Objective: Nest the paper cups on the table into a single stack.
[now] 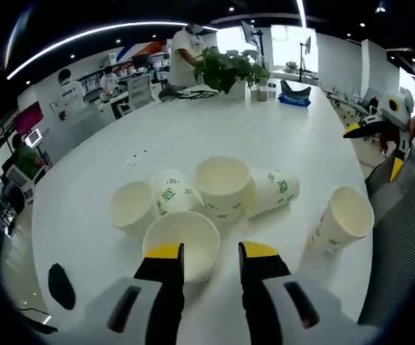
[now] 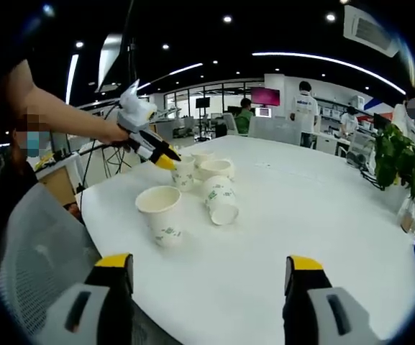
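I've got my left gripper [image 1: 211, 253] hovering right over the cluster of paper cups [image 1: 214, 194] on the white table [image 1: 229, 129], jaws parted about a cup-wall apart and holding nothing, the nearest upright cup [image 1: 182, 241] sitting just beyond the yellow tips with its rim between them. Behind it one cup stands upright [image 1: 224, 183], another leans at the left [image 1: 131, 207], and two lie on their sides [image 1: 273, 188]; a lone cup [image 1: 342, 219] stands apart to the right. My right gripper [image 2: 211, 269] hangs back off the table edge, jaws spread wide, empty, looking across at that lone cup [image 2: 161, 212] and the cluster beyond. To do this well, I reckon I pinch the near cup's rim lightly so the paper doesn't crumple, lift it straight, and keep it level before dropping it into the upright neighbour.
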A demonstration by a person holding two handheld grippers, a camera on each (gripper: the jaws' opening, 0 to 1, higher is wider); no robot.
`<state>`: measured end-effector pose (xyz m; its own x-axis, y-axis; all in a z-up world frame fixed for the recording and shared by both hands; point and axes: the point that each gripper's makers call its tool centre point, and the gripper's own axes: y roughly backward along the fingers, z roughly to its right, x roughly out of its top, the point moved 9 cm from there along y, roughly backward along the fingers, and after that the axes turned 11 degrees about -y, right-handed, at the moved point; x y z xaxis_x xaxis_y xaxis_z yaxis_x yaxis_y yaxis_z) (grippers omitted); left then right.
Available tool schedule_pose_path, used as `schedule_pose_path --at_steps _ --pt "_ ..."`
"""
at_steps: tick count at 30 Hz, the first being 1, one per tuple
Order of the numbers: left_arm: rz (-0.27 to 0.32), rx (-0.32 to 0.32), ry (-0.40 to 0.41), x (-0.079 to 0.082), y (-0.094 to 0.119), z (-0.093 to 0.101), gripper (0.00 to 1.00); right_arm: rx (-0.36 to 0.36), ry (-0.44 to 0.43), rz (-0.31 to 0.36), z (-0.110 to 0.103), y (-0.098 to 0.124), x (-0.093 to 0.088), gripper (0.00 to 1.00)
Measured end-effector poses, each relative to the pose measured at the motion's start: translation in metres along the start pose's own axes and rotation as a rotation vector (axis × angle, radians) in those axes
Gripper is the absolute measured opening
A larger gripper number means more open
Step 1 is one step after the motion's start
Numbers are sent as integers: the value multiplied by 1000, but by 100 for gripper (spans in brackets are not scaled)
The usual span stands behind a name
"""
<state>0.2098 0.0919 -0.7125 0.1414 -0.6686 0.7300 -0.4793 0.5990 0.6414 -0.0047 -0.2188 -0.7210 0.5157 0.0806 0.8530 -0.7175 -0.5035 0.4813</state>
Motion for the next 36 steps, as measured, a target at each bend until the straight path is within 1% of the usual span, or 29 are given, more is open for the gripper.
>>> schedule_pose_path --at_steps 3,7,17,21,25,27,33,36 --pt "-20 1 -9 -4 -8 -2 24 -5 -2 0 0 0 0 87" --pt "-35 5 7 -6 -12 -5 19 -9 -8 1 1 1 0 87" --pt "-47 -8 -8 -6 -20 -4 8 -20 -14 5 5 0 -1 85" --pt "-49 -12 -10 -6 -20 -2 3 -24 -15 5 5 1 -1 85" --pt "-50 -13 -11 -6 -21 -2 2 -25 -15 5 5 1 -1 85" --pt "-56 -8 -28 -6 -20 -1 2 -24 -14 6 5 1 -1 85" --pt "-59 2 -44 -6 -17 -2 0 -23 -12 14 5 1 -1 85" --pt "-57 7 -49 -4 -15 2 0 -22 -11 15 5 1 0 85"
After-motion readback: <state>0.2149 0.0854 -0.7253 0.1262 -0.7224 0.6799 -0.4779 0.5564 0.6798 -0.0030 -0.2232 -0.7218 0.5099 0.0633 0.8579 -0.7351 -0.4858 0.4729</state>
